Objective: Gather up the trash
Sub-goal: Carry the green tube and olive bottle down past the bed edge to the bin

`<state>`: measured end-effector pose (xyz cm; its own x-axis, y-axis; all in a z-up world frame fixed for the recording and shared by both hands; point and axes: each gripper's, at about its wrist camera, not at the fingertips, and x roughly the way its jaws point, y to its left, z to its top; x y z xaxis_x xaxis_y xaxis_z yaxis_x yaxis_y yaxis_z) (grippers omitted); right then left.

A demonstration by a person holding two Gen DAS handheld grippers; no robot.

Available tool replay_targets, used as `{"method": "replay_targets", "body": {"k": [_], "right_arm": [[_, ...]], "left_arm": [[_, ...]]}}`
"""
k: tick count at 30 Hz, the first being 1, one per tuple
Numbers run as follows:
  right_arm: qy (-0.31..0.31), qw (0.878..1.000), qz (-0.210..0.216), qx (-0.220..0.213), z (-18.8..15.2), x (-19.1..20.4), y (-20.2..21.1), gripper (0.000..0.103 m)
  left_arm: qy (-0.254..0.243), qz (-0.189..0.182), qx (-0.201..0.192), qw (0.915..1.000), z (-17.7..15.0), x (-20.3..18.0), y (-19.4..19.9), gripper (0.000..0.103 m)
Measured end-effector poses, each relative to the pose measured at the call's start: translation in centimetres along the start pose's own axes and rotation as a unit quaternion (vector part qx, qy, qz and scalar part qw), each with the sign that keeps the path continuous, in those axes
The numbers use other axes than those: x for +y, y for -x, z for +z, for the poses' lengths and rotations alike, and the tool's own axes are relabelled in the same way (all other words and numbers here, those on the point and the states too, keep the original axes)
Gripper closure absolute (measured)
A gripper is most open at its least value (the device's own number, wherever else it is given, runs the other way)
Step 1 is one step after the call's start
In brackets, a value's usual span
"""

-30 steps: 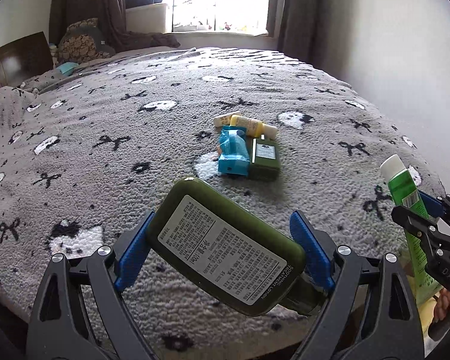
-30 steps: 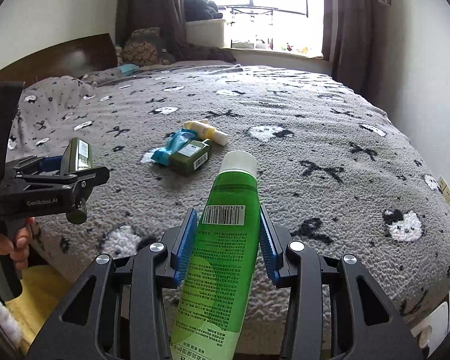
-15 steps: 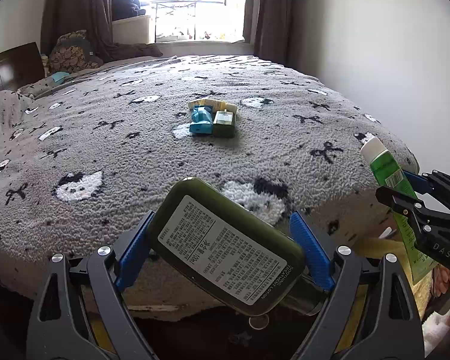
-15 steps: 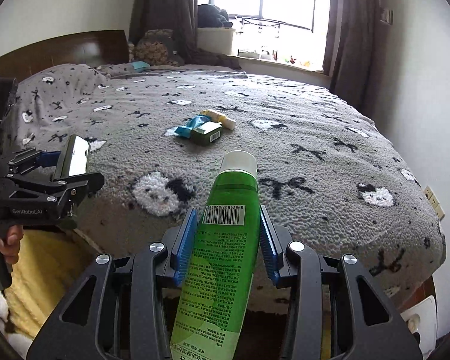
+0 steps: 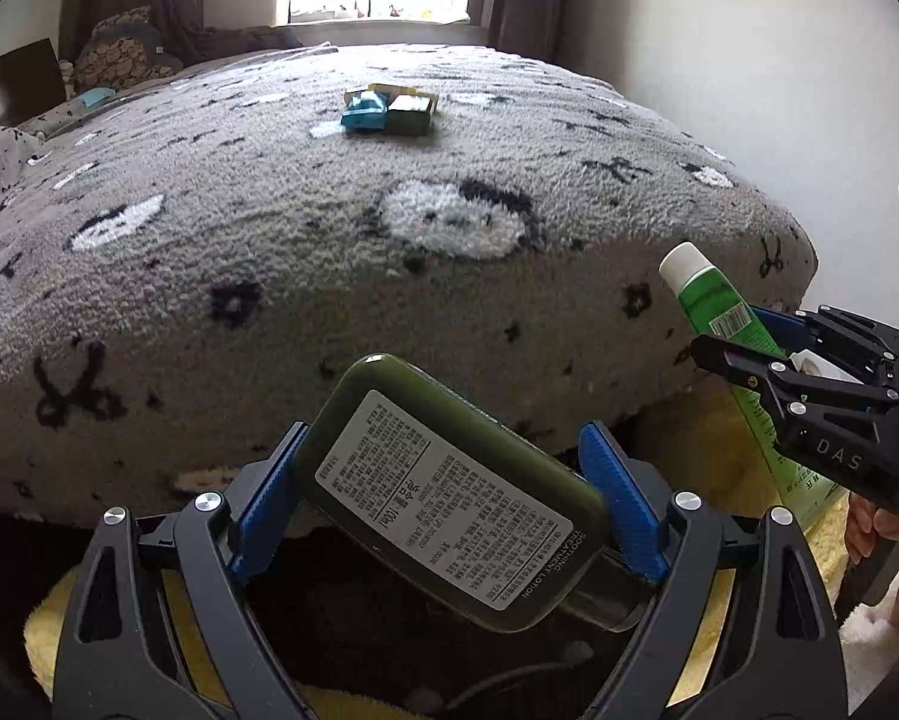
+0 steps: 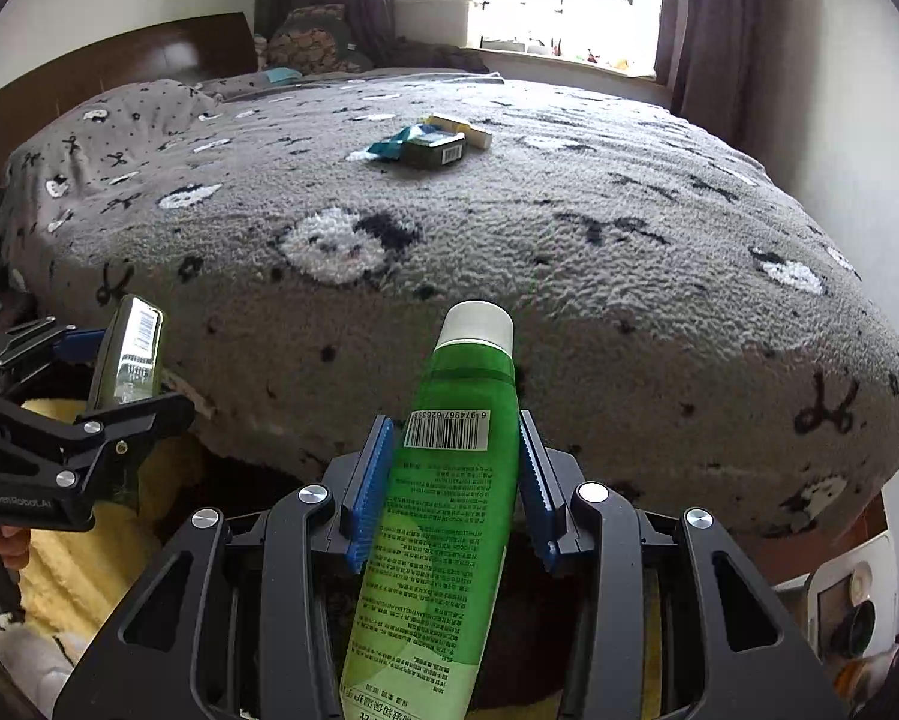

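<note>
Below the bed's (image 5: 389,276) near edge we gripped both finds crosswise — presumably for carrying to a bin. Our left gripper (image 5: 443,498) pinched the olive bottle (image 5: 449,498); our right gripper (image 6: 455,480) clamped the green tube (image 6: 449,492).

Glossy plastic green tube (image 6: 449,516); glossy olive bottle (image 5: 449,498); fuzzy cloth blanket (image 5: 269,276).

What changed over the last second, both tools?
Both tools pulled back from the bed and dropped lower: the blanket edge now fills each view, and the leftover pile sits farther off. Nothing was grabbed or released. The left tool stays shut on the dark green bottle, and the right tool stays shut on the green tube. The pile is unmoved.
</note>
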<state>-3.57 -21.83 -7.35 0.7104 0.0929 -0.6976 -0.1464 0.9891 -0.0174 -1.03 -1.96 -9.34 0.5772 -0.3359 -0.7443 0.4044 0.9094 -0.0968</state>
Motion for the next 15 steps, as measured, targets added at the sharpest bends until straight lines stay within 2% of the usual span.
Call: {"method": "replay_targets", "body": {"k": [15], "right_arm": [[-0.007,0.995,0.026,0.094,-4.0,0.9,-5.7,0.062]], "left_arm": [[0.017,-0.011,0.108,0.9939,-5.5,1.0,-6.8,0.019]]}}
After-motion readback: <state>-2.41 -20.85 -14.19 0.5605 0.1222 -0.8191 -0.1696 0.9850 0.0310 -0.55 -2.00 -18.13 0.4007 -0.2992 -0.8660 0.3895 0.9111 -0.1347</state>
